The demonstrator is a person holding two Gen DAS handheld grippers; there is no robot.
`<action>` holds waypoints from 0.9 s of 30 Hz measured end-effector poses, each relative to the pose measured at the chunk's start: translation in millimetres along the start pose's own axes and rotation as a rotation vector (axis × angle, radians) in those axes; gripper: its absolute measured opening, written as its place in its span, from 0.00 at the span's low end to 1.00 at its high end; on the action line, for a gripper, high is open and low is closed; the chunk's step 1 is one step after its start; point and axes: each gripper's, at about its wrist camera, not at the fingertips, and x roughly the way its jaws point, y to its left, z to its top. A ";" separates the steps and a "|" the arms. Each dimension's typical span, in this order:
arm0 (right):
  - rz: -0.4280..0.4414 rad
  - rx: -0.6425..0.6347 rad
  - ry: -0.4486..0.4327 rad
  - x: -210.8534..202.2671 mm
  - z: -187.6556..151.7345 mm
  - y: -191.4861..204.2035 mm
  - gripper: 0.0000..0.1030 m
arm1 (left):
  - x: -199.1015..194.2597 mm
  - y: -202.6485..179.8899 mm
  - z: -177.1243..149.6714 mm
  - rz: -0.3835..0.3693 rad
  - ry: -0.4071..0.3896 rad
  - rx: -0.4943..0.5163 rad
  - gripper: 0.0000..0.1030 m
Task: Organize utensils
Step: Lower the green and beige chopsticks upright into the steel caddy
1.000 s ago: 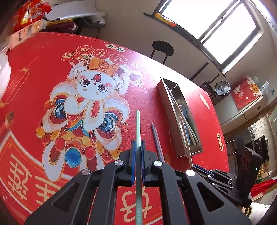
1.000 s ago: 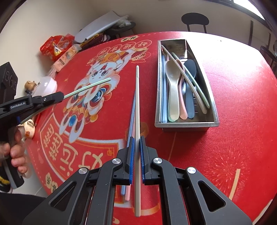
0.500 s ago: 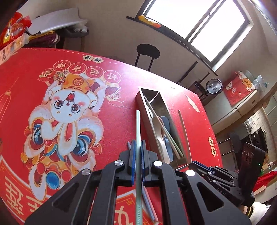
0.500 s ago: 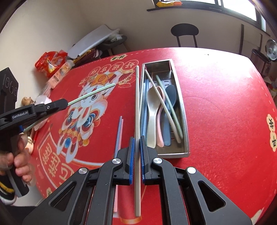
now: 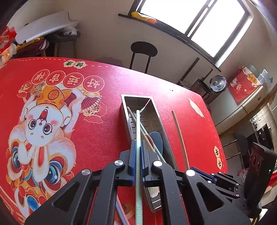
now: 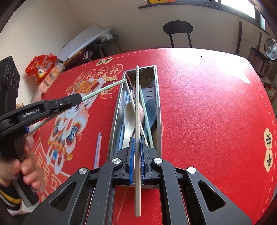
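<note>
Claws (image 5: 137,161) (image 6: 136,155) clamp green (image 5: 138,131) and beige chopsticks (image 6: 137,121).

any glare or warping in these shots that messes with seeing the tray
Left wrist view: window blown out white, fisheye bends the table edge, metal tray readable. Right wrist view: sunlight washes out the red tablecloth beside the tray; its contents stay clear.

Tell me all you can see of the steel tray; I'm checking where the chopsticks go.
The steel tray is a long, narrow, shiny metal box with upright walls and a slotted floor, lying flat on the red tablecloth. Inside lie a cream spoon, a dark blue spoon, a pink spoon, mostly hidden, and several chopsticks. Neither gripper visibly touches it.
</note>
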 end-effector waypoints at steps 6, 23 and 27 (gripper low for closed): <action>-0.005 -0.011 0.036 21.3 19.9 -4.2 0.06 | 29.7 3.7 2.2 0.003 0.045 -0.092 0.05; -0.049 0.032 0.078 49.5 51.4 -13.7 0.08 | 52.2 -6.9 11.9 0.067 0.062 -0.067 0.05; -0.042 0.062 0.052 34.1 50.4 -21.0 0.08 | 57.5 -7.6 10.5 0.064 0.085 -0.074 0.05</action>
